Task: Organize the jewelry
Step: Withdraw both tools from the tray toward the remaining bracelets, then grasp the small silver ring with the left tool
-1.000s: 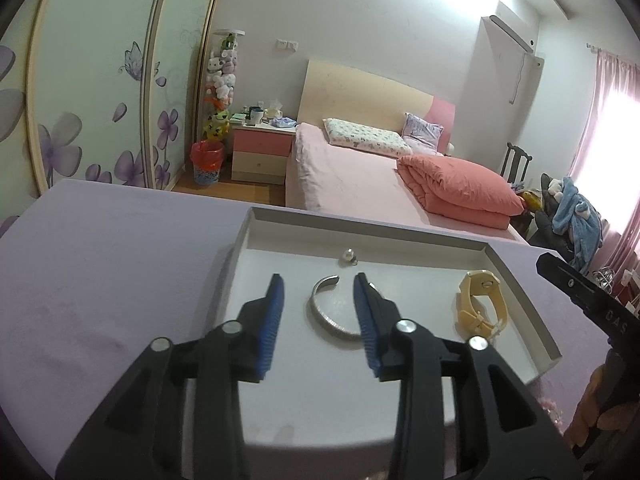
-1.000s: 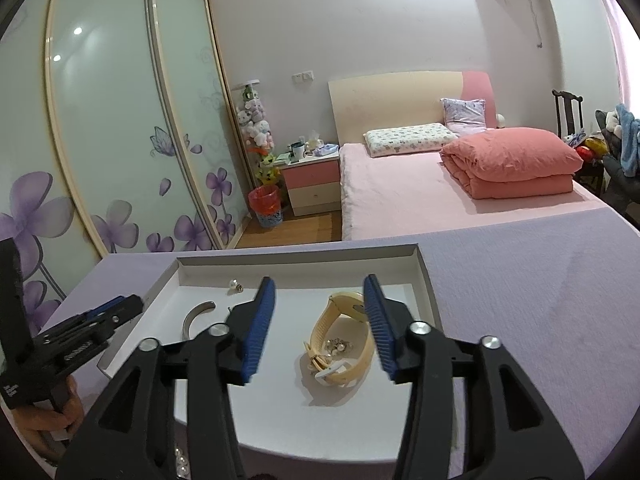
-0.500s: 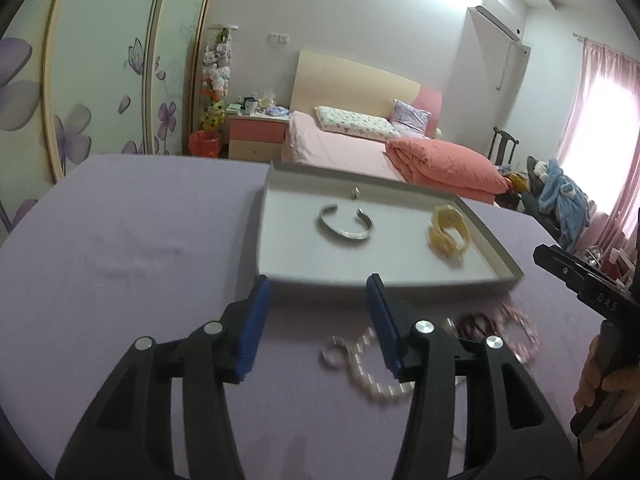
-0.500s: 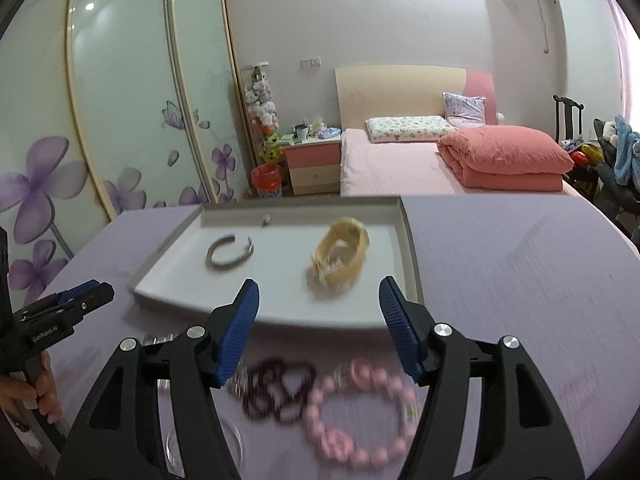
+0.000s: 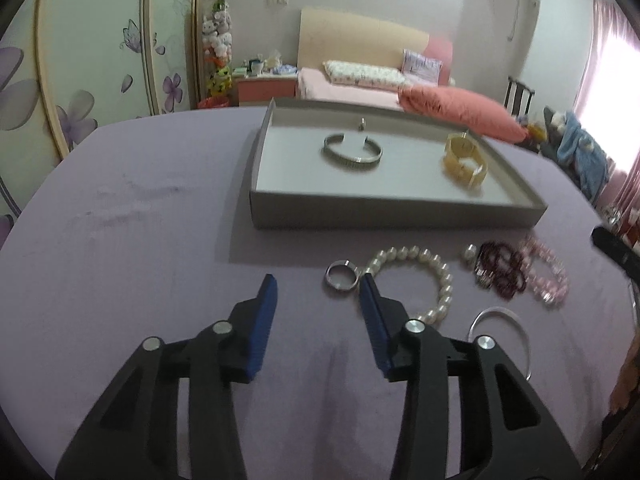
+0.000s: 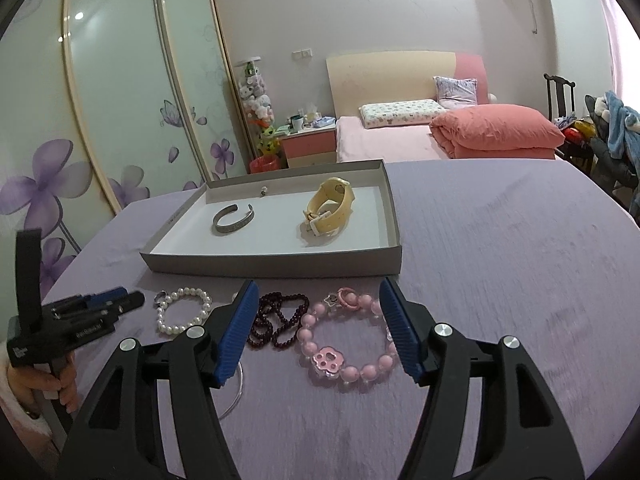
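Observation:
A grey tray (image 5: pixel 396 211) (image 6: pixel 276 266) on the purple table holds a silver cuff (image 5: pixel 352 152) (image 6: pixel 233 219), a yellow watch (image 5: pixel 466 160) (image 6: pixel 330 208) and a small earring (image 5: pixel 361 123). In front of the tray lie a silver ring (image 5: pixel 340 275), a pearl bracelet (image 5: pixel 416 280) (image 6: pixel 182 312), a dark bead bracelet (image 5: pixel 502 274) (image 6: pixel 278 320), a pink bead bracelet (image 5: pixel 546 272) (image 6: pixel 344 340) and a thin bangle (image 5: pixel 502 336). My left gripper (image 5: pixel 318 292) is open, just left of the ring. My right gripper (image 6: pixel 318 316) is open above the dark and pink bracelets.
The purple table (image 5: pixel 120 220) runs wide to the left and, in the right wrist view (image 6: pixel 520 240), to the right. A bed (image 6: pixel 440 136), a wardrobe (image 6: pixel 120 100) and a chair (image 6: pixel 560 92) stand behind it. The left gripper shows at the left edge (image 6: pixel 80 316).
Both grippers have pulled back from over the tray toward me. The loose jewelry in front of the tray has come into view. Both jaws have stayed open.

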A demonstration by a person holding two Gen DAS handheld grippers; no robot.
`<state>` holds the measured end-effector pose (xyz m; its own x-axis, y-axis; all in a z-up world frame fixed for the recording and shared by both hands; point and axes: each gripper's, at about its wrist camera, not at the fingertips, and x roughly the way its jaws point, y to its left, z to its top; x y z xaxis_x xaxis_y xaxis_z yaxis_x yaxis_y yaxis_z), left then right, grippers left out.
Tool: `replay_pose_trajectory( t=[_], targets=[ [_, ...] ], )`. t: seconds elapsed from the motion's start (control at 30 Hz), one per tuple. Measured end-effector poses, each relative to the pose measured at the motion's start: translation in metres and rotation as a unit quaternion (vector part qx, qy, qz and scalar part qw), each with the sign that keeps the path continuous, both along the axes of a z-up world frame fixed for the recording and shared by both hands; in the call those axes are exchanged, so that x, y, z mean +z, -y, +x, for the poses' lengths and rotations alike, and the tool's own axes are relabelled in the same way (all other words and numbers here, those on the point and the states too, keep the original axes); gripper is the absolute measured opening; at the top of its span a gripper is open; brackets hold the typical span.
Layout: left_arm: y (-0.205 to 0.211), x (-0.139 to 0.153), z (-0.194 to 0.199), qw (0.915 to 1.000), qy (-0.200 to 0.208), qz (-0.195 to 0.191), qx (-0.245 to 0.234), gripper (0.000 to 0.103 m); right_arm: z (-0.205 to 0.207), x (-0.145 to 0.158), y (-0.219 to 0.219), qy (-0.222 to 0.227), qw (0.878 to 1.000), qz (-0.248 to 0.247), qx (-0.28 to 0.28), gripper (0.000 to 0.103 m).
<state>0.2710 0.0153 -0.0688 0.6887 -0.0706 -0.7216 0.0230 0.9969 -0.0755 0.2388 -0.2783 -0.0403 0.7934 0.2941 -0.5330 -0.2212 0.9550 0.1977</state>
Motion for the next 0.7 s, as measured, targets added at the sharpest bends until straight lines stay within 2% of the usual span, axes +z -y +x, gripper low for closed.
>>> replay_pose_trajectory(
  t=[0.27, 0.5, 0.7],
  targets=[
    [0.011, -0.012, 0.006, 0.9985, -0.041, 0.027, -0.023, 0.039, -0.001, -0.002, 0.006, -0.001, 1.000, 0.008, 0.001, 0.063],
    [0.019, -0.010, 0.018, 0.9982, -0.042, 0.030, -0.030, 0.039, 0.000, -0.003, 0.008, -0.004, 1.000, 0.016, 0.001, 0.063],
    [0.024, -0.009, 0.030, 0.9978, -0.042, 0.037, -0.034, 0.027, 0.003, -0.005, 0.010, -0.011, 1.000, 0.021, -0.001, 0.063]
  ],
)
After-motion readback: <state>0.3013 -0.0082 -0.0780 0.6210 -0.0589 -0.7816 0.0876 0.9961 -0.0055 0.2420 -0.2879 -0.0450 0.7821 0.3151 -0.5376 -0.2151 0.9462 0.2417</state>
